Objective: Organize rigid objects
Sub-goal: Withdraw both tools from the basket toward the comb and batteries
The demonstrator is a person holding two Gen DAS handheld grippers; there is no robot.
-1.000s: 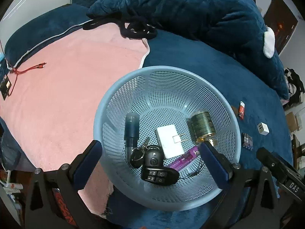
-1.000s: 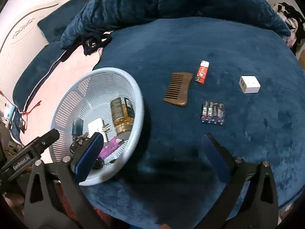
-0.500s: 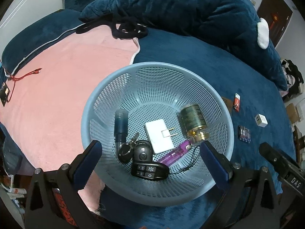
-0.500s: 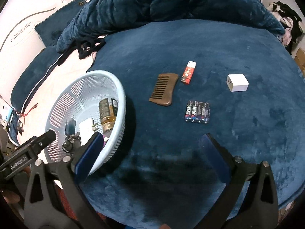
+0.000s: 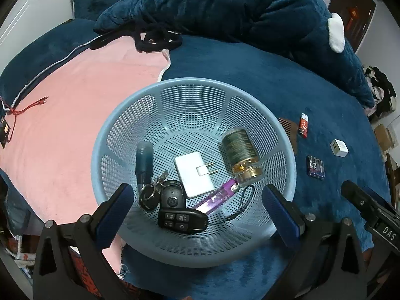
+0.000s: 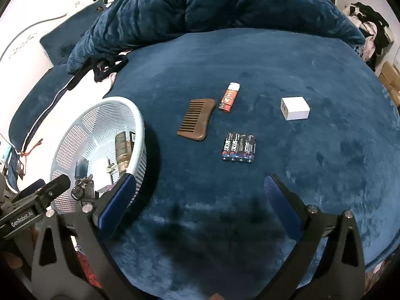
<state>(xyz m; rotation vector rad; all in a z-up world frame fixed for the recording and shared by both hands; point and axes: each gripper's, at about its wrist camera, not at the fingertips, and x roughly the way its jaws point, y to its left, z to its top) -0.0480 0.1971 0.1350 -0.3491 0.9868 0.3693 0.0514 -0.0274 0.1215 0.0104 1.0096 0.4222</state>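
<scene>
Both hand-held grippers are seen with their jaws spread wide and nothing held between them. Below the left hand-held gripper (image 5: 196,201) a pale blue mesh basket (image 5: 250,105) is found, resting on a bed where a pink blanket (image 5: 75,115) meets a dark blue blanket (image 6: 250,62). Inside the basket, from that gripper's left finger across to its right, a dark tube (image 5: 144,158), a key ring (image 5: 150,196), two black key fobs (image 5: 182,219), a white plug adapter (image 5: 193,175), a purple lighter (image 5: 217,196) and a gold-capped bottle (image 5: 240,155) lying on its side are seen. The fobs lie nearest the gripper, and what appears to be a thin black cord trails from them, though its ends are hard to make out.

Ahead of the right hand-held gripper (image 6: 197,200), four things are left on the blue blanket. Left of its centre line, near the basket but apart from it, a brown wooden comb (image 6: 196,122) is laid flat. Just beyond and to the right of the comb a red lighter (image 6: 229,97) is placed. Straight ahead and nearest the open jaws, a pack of four batteries (image 6: 238,147) is set. Further right, beyond the right finger, a white charger cube (image 6: 295,108) stands alone. Past all of these a large dark blue plush pillow (image 6: 212,2) is piled.
</scene>
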